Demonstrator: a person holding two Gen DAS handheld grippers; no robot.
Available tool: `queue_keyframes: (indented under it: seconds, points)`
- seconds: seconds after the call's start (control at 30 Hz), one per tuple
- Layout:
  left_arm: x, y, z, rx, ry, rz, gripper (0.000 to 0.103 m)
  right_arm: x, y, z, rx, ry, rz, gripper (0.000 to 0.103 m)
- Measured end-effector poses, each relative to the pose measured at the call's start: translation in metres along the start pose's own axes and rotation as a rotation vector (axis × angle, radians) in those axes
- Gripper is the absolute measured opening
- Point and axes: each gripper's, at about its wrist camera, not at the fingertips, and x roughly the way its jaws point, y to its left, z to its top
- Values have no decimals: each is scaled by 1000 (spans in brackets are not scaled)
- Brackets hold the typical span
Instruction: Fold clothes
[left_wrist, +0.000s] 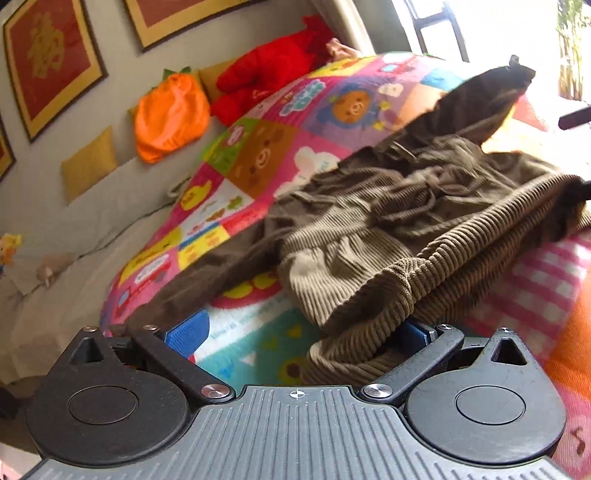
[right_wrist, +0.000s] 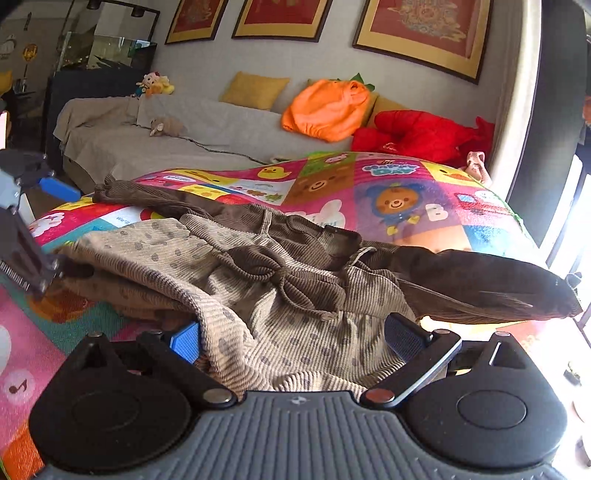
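A brown corduroy garment (left_wrist: 388, 221) with a bow and drawstring lies crumpled on a colourful cartoon blanket (left_wrist: 258, 155). In the right wrist view it shows a dotted beige part (right_wrist: 266, 295) and a dark brown part at right. My left gripper (left_wrist: 299, 332) is open, its blue pads (left_wrist: 188, 328) wide apart, and a fold of the garment lies over the right pad. My right gripper (right_wrist: 295, 336) is open with its pads wide apart, and the dotted cloth lies between them. The left gripper also shows at the left edge of the right wrist view (right_wrist: 22, 236), touching the garment's edge.
A grey sofa (right_wrist: 207, 129) stands behind with an orange pumpkin cushion (right_wrist: 328, 109), a red plush (right_wrist: 421, 134) and yellow cushions (right_wrist: 255, 90). Framed pictures hang on the wall. A bright window (left_wrist: 498, 26) is at the right. The blanket (right_wrist: 406, 192) covers the work surface.
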Motion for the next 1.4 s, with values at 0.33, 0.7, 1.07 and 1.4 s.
queue_keyframes:
  seconds: [0.33,0.7,1.07,1.4]
  points:
    - [21,50,27,-179,-16,153,103,-1,38,-44,-168,94,-29,99]
    - [-49,17,-11,-90,-30,-322,103,23,-66,-23,58,113,-297,99]
    - [-3,-69,-19,252,-28,-97,103,-6,-72,-18,148,88,-196,99]
    - [39,1,55,45,-92,129,103,-42,-73,-46,99,102,-170,101]
